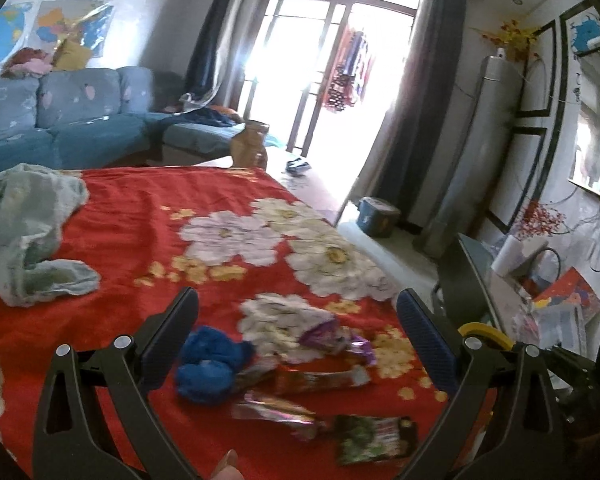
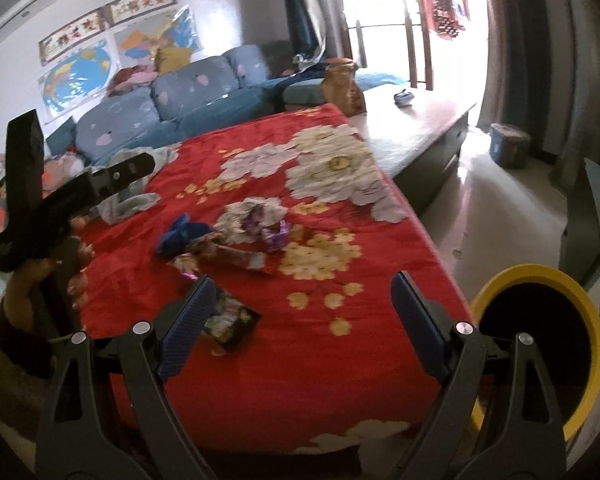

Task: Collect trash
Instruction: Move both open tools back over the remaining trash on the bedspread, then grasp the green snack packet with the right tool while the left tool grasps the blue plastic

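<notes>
Trash lies scattered on a red flowered blanket (image 2: 260, 360) spread over a low table. In the left wrist view the left gripper (image 1: 298, 328) has its 2 fingers spread wide with nothing pinched; between them sit a crumpled blue wad (image 1: 210, 364), a purple wrapper (image 1: 332, 336) at 1 o'clock from the wad, a long reddish wrapper (image 1: 316, 378) at 3 o'clock from it, a shiny foil wrapper (image 1: 276, 412) lower down, and a dark green-printed packet (image 1: 374, 438) at 5 o'clock. A pale green cloth (image 1: 28, 232) is bunched at 10 o'clock on the blanket.

In the right wrist view the right gripper (image 2: 302, 308) is likewise spread, empty, above the blanket's near edge. The dark packet (image 2: 230, 322) lies just beside its left finger; the blue wad (image 2: 182, 234) and the other wrappers cluster at 11 o'clock, apart from the fingers. A yellow-rimmed bin (image 2: 540, 344) stands off the table at 3 o'clock. At 9 o'clock a hand (image 2: 74, 268) grips the other tool's handle. A blue sofa (image 2: 148, 116) runs along the far wall at 11 o'clock.
</notes>
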